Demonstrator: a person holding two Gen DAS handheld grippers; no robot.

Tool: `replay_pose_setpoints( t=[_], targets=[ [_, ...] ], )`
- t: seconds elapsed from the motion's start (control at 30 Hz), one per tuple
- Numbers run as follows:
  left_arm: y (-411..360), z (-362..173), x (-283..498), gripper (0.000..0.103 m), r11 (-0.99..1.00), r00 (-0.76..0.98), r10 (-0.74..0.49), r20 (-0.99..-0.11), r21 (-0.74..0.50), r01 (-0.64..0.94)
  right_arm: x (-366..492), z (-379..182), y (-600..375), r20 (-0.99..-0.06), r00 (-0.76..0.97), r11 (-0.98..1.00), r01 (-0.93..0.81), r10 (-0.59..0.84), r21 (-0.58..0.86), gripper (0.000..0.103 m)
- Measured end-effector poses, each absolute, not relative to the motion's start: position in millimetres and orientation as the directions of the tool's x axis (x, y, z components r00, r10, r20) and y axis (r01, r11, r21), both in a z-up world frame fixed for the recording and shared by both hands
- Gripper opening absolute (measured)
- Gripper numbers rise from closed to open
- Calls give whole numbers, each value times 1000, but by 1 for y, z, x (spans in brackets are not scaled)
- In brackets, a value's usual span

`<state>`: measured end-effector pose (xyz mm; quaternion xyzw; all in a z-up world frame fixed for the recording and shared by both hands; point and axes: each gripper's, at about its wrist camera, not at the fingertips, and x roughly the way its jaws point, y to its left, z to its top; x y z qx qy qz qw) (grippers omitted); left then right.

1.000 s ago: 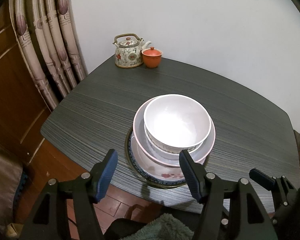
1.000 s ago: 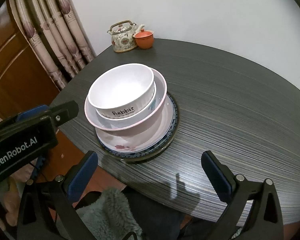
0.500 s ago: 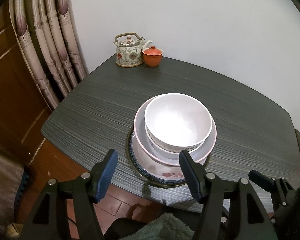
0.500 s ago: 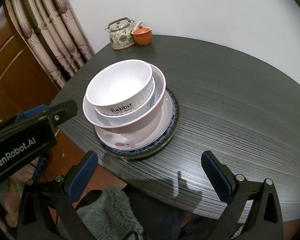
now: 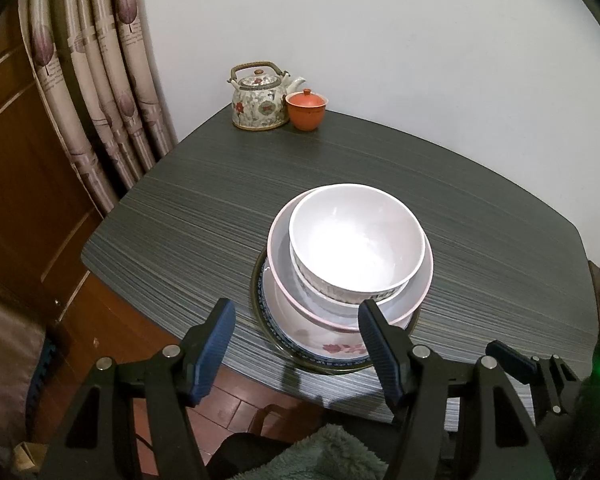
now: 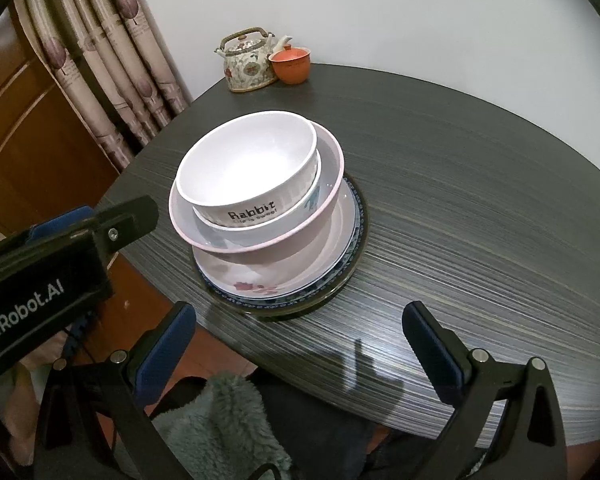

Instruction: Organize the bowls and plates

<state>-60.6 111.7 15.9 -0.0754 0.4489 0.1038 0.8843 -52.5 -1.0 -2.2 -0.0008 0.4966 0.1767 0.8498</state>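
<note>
Meanwhile both the left tongs [image 5: 296,344] and right tongs [image 6: 300,344] gape empty near the stacked bowls [image 6: 252,184] and plates [image 6: 324,256].

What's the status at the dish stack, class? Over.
Left gripper open, empty. Right gripper open, empty. Rabbit bowl tops stack. Nothing in the way.
</note>
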Motion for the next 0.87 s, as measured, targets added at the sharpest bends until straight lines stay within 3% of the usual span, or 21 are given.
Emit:
replay_pose_setpoints(
  t=[0.87],
  targets=[
    [114, 15, -59, 65, 969, 580, 111, -807, -43, -245, -47, -8, 6, -859, 414, 935, -307, 301, 180, 102]
  ],
)
